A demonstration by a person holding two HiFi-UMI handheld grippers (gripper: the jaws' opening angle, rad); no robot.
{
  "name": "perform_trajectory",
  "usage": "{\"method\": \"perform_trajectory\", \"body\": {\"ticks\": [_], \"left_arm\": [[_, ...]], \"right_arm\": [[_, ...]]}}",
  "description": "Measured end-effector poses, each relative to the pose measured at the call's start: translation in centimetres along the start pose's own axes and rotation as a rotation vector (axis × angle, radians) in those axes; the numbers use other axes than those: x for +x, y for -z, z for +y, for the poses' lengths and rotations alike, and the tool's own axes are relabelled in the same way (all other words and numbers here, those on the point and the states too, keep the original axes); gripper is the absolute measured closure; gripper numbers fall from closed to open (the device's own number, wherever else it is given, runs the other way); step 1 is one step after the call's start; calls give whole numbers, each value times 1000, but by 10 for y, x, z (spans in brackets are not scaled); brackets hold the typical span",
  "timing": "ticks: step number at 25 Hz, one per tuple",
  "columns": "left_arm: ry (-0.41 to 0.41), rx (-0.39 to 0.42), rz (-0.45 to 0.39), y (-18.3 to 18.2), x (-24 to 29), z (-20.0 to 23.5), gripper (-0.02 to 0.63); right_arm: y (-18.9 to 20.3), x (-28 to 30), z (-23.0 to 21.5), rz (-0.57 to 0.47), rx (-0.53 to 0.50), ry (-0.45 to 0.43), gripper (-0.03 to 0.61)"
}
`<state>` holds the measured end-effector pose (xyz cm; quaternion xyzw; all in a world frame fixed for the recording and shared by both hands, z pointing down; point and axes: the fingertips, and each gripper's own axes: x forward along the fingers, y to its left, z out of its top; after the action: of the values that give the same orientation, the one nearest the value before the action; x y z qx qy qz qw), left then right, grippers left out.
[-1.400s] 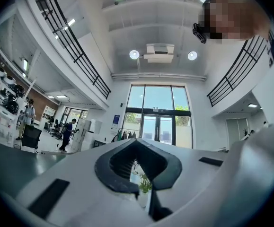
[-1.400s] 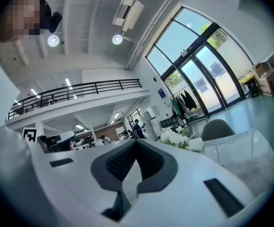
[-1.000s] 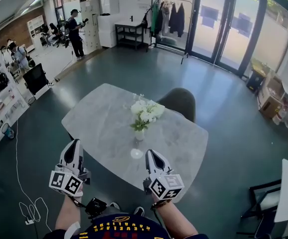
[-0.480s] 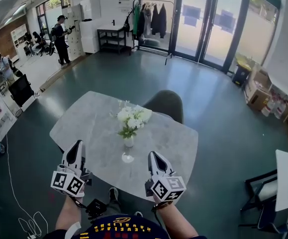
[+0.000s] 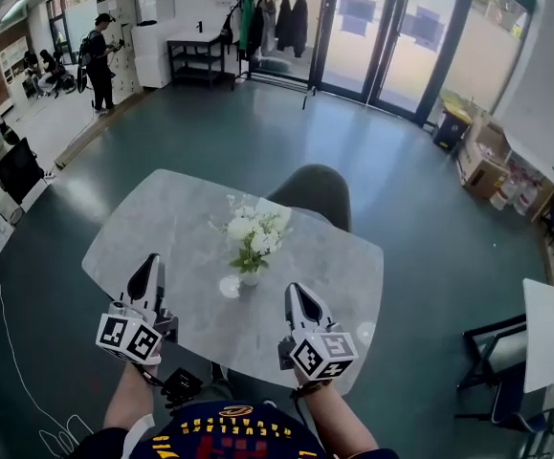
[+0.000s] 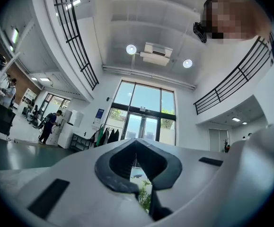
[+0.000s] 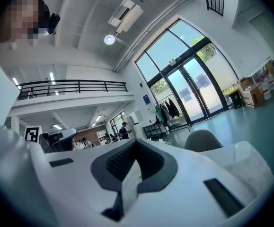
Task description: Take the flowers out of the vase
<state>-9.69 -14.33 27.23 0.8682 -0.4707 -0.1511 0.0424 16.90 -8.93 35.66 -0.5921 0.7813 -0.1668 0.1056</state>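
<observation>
White flowers (image 5: pixel 253 229) with green leaves stand in a small clear vase (image 5: pixel 250 277) near the middle of a grey marble table (image 5: pixel 152 228). My left gripper (image 5: pixel 148 263) is shut and empty, over the table's near left edge, left of the vase. My right gripper (image 5: pixel 295 291) is shut and empty too, near the front edge, right of the vase. Neither touches the flowers. In the left gripper view a sliver of green leaves (image 6: pixel 145 197) shows through the gap behind the closed jaws. The right gripper view shows its jaws closed, with a bit of the flowers (image 7: pixel 171 131) just above them.
A dark grey chair (image 5: pixel 308 192) stands at the table's far side. Another table and black chair (image 5: pixel 535 342) are at the right. Cardboard boxes (image 5: pixel 492 156) lie by the glass doors. People (image 5: pixel 98 46) stand far off at the left. Cables (image 5: pixel 61 438) lie on the floor.
The table and vase have drawn closer in the head view. Both grippers now reach over the table's near edge, one on each side of the vase; both stayed shut.
</observation>
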Motion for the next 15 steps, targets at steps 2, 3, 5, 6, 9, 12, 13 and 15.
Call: {"method": "perform_trajectory", "body": {"ticks": [2, 3, 5, 6, 9, 12, 13, 15], "left_arm": [[10, -6, -7, -4, 14, 17, 611], [18, -6, -13, -6, 22, 25, 611], [35, -12, -16, -6, 38, 42, 611], [41, -19, -10, -3, 44, 49, 611], [56, -57, 30, 18, 54, 67, 611], [83, -104, 82, 45, 62, 81, 611], [93, -116, 95, 51, 66, 84, 611], [113, -132, 108, 56, 74, 91, 611]], "right_arm": [[-6, 19, 2, -16, -8, 9, 574], [-10, 30, 3, -26, -12, 14, 574], [-16, 50, 3, -46, -18, 28, 574], [-17, 56, 3, -49, -18, 40, 574], [-7, 68, -2, -32, -15, 86, 574], [5, 77, -5, -8, -13, 136, 574], [7, 81, -5, -3, -14, 147, 574], [10, 90, -2, 5, -17, 157, 574]]}}
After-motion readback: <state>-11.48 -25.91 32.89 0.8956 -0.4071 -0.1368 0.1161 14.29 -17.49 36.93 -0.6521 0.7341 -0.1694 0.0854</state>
